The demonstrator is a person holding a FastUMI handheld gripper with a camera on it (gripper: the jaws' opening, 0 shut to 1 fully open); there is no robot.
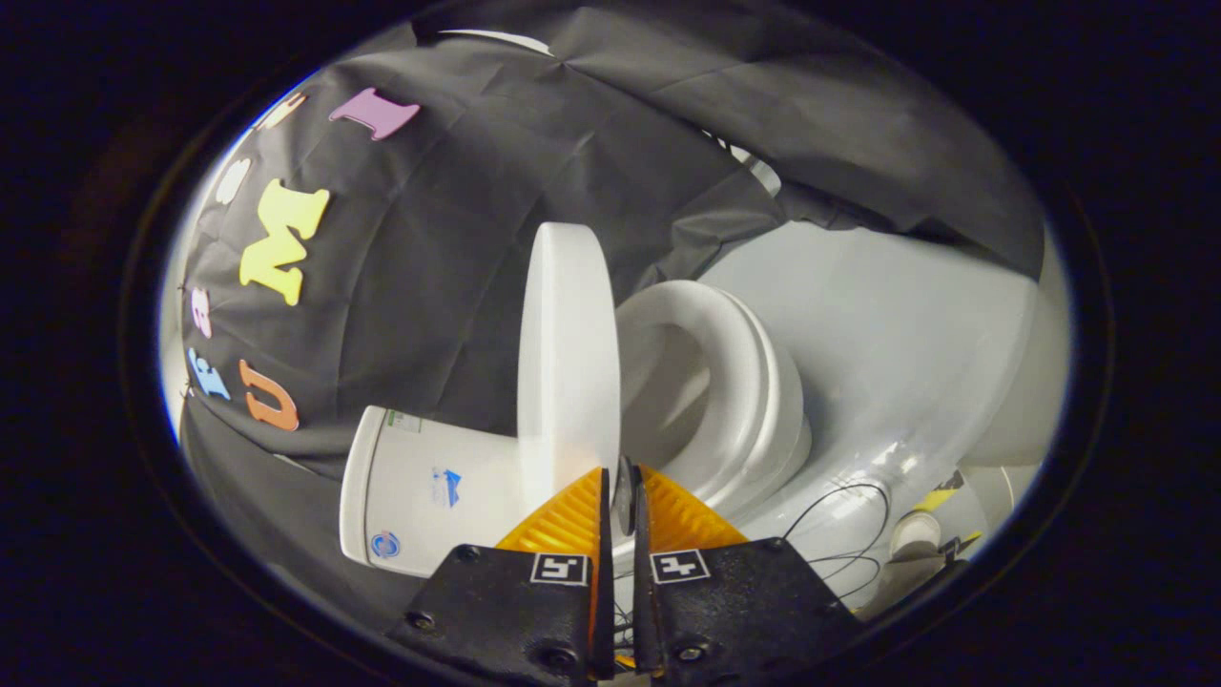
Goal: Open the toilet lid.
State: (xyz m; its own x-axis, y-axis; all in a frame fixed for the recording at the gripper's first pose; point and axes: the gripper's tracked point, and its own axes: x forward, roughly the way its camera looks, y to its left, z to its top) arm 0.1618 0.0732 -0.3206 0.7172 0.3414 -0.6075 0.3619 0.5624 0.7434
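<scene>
Both claw [620,491] fingers clamp the raised toilet lid [568,353] edge; tank [429,487] stickers too small to read.

The toilet lid [569,353] hides part of the tank [429,496] behind it.

Lid [568,353] between tank [424,491] and seat [734,382], edge in tongs [622,491].

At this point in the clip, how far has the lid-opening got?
Mostly done: the lid is lifted clear of the seat, exposing the bowl. In hand: the gripper has its jaws nearly shut at the lid's edge. Left: tipping it back toward the tank, then letting go.
</scene>
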